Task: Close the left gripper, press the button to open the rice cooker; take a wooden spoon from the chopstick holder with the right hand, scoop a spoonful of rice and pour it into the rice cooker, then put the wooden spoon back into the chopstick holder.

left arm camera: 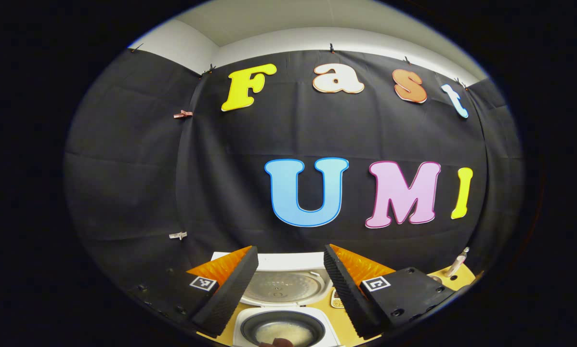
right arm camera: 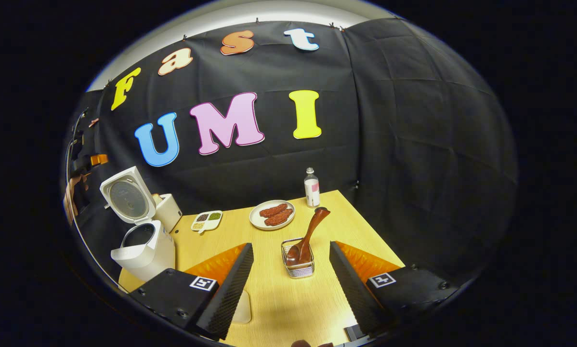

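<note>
The white rice cooker [right arm camera: 141,250] stands open at the table's left, its lid [right arm camera: 124,195] tipped up. In the left gripper view I look down on the lid [left arm camera: 283,285] and the dark inner pot [left arm camera: 282,330], which has pale rice in it. My left gripper [left arm camera: 291,282] hovers above the cooker, open, nothing between its fingers. The wooden spoon [right arm camera: 308,233] stands bowl-down in the wire chopstick holder [right arm camera: 298,266], its handle leaning right. My right gripper [right arm camera: 291,248] is open just short of the holder, touching nothing.
On the wooden table [right arm camera: 279,303] are a plate of reddish-brown food [right arm camera: 272,214], a small bottle [right arm camera: 311,187], a divided dish of grains [right arm camera: 206,220] and a white box [right arm camera: 169,209] behind the cooker. A white object [right arm camera: 243,308] peeks from behind my finger.
</note>
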### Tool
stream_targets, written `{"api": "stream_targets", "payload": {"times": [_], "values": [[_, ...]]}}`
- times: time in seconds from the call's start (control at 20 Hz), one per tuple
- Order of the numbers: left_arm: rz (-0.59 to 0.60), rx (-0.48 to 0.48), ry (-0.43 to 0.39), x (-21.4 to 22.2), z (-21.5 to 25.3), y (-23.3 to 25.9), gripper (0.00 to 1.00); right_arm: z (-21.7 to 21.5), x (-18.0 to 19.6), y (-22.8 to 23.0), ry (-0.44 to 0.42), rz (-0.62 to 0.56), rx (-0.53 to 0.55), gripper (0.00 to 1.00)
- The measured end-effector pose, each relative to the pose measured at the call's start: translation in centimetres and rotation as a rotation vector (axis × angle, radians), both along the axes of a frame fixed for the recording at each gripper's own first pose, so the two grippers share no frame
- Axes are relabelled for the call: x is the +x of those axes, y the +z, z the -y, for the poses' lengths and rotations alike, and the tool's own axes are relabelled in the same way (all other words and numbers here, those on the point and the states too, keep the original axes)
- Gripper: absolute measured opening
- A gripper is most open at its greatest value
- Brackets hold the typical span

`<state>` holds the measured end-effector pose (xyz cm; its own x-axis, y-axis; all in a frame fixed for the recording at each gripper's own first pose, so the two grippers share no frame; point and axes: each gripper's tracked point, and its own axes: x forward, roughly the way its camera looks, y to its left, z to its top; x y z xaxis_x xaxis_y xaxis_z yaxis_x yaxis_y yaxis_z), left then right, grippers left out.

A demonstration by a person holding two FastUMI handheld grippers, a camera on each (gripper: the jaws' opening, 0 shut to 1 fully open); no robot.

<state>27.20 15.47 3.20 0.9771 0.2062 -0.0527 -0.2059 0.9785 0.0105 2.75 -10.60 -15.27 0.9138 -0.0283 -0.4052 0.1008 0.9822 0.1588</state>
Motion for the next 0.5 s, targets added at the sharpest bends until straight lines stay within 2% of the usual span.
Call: {"api": "stream_targets", "payload": {"times": [0.25, 0.5], "values": [[-0.034, -0.017, 0.040, 5.3, -3.9, -1.3, 0.94, -0.2, -2.5, 0.4, -0.015, -0.010, -0.025, 0.98], [-0.091, -0.040, 0.038, 8.8, -5.2, -3.5, 0.94, 0.5, -4.5, 0.6, -0.030, -0.025, -0.057, 0.99]]}}
